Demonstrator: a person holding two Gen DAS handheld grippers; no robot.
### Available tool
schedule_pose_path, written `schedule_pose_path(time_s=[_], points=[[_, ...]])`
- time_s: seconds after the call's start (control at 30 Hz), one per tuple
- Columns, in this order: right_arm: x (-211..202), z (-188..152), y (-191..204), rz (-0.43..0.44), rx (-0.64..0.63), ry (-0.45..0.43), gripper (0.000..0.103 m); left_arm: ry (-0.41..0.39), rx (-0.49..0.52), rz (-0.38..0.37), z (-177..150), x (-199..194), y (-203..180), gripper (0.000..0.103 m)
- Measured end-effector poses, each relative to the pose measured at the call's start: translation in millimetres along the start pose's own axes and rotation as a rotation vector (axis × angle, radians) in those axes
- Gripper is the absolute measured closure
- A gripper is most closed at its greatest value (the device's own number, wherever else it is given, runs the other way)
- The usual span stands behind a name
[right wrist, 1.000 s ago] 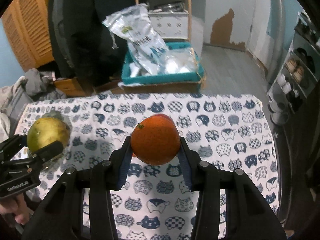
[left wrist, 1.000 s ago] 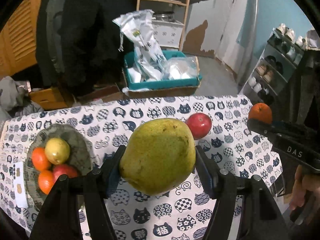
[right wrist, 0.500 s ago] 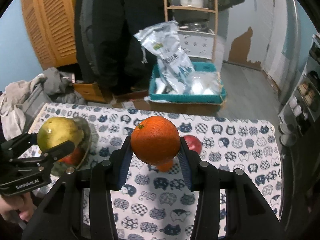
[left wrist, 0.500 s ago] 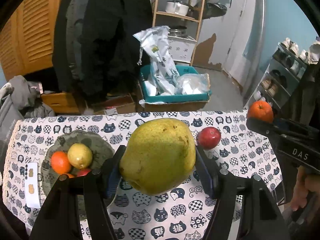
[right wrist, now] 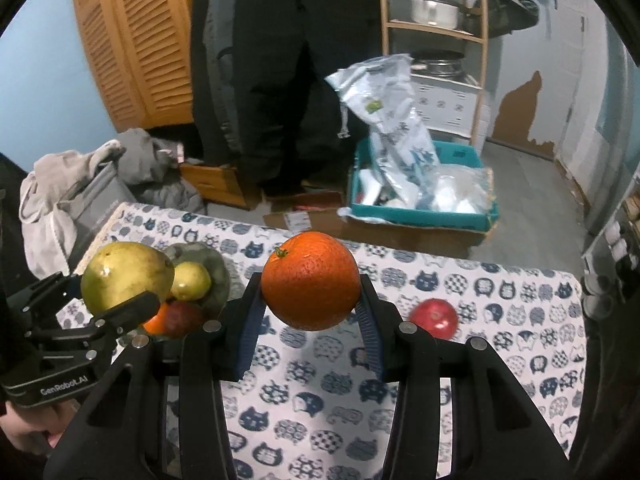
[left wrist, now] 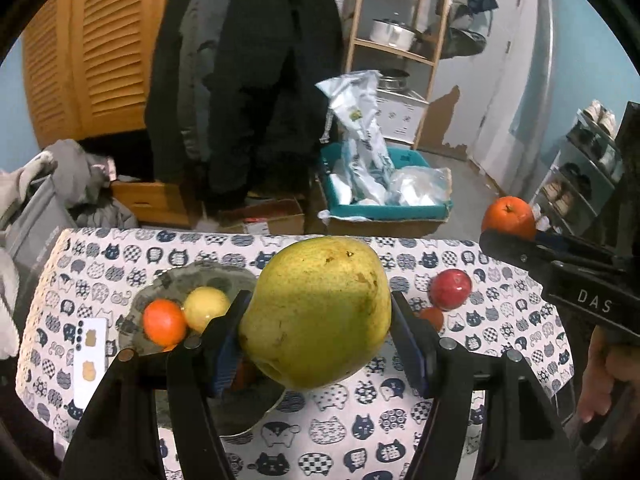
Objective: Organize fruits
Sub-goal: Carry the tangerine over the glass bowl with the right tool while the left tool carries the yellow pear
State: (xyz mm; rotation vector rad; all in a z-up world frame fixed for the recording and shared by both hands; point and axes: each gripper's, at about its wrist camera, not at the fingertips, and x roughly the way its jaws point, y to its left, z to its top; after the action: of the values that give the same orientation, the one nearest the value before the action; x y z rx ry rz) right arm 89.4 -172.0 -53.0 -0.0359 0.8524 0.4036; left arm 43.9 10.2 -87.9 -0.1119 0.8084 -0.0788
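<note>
My left gripper (left wrist: 316, 320) is shut on a large green-yellow pear (left wrist: 316, 312) and holds it above the table, just right of the grey plate (left wrist: 160, 292). The plate holds an orange (left wrist: 165, 322), a lemon (left wrist: 206, 308) and more fruit partly hidden. My right gripper (right wrist: 310, 304) is shut on an orange (right wrist: 311, 286), held above the table's middle. A red apple (right wrist: 435, 318) lies on the cloth to the right; it also shows in the left wrist view (left wrist: 451, 290), with a small orange fruit (left wrist: 432, 317) beside it.
The table has a cat-print cloth (right wrist: 320, 400). A white card (left wrist: 90, 360) lies left of the plate. Beyond the far edge are a teal crate of bags (right wrist: 424, 200), a person in dark clothes (right wrist: 280, 80), a wooden shelf and piled clothes (right wrist: 80, 184).
Both grippers have risen and pulled back from the table while keeping their fruit. The plate and red apple now look smaller and farther away.
</note>
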Motion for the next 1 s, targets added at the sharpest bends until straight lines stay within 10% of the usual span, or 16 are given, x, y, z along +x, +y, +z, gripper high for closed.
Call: schedule_pose_path(time_s=[1.0], points=[[121.3, 8.7, 136.5, 0.168, -0.128, 0.179, 0.059, 0.161, -0.183, 0.198, -57.9, 29.0, 136.6, 0.035]])
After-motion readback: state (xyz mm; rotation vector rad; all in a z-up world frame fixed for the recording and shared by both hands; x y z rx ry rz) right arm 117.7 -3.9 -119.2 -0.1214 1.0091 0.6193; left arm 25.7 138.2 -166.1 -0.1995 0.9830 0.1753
